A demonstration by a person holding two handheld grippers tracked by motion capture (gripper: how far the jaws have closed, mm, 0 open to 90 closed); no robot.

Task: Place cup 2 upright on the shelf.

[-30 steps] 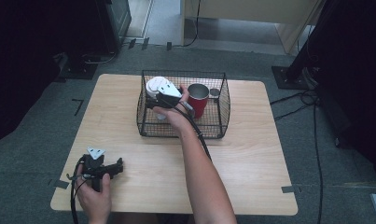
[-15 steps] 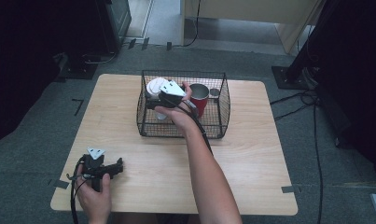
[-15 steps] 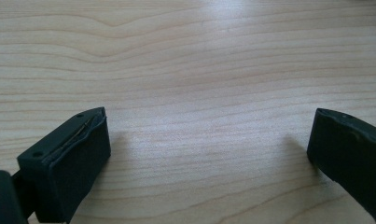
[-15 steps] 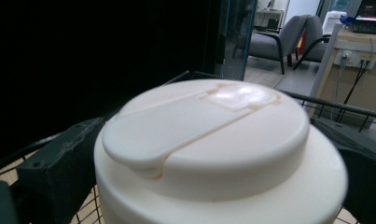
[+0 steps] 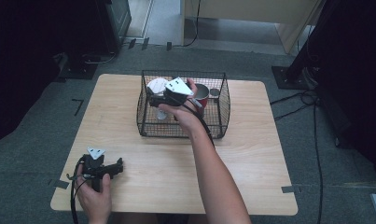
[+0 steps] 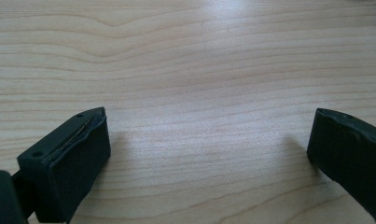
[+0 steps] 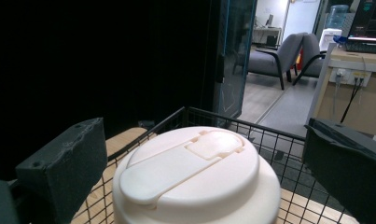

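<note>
A black wire basket (image 5: 148, 122) stands at the middle back of the wooden table (image 5: 251, 154). Inside it are a white lidded cup (image 5: 156, 86), a red mug (image 5: 203, 94) and a small grey round item (image 5: 214, 92). My right gripper (image 5: 151, 100) is held over the basket's left half, next to the white cup. In the right gripper view the cup's white lid (image 7: 195, 172) sits between the wide-apart jaws of the right gripper (image 7: 204, 140), untouched by either. My left gripper (image 5: 116, 167) rests on the table at the front left; in its own view the left gripper (image 6: 209, 140) is open over bare wood.
The basket's wire rim (image 7: 232, 119) runs close behind the lid. A dark cabinet (image 5: 113, 18) and floor cables (image 5: 293, 100) lie beyond the table. Bare wood (image 5: 111, 112) spreads left of the basket and in front of it.
The right hand and its gripper have shifted slightly farther back and up over the basket, closer over the white cup. The left gripper has stayed put.
</note>
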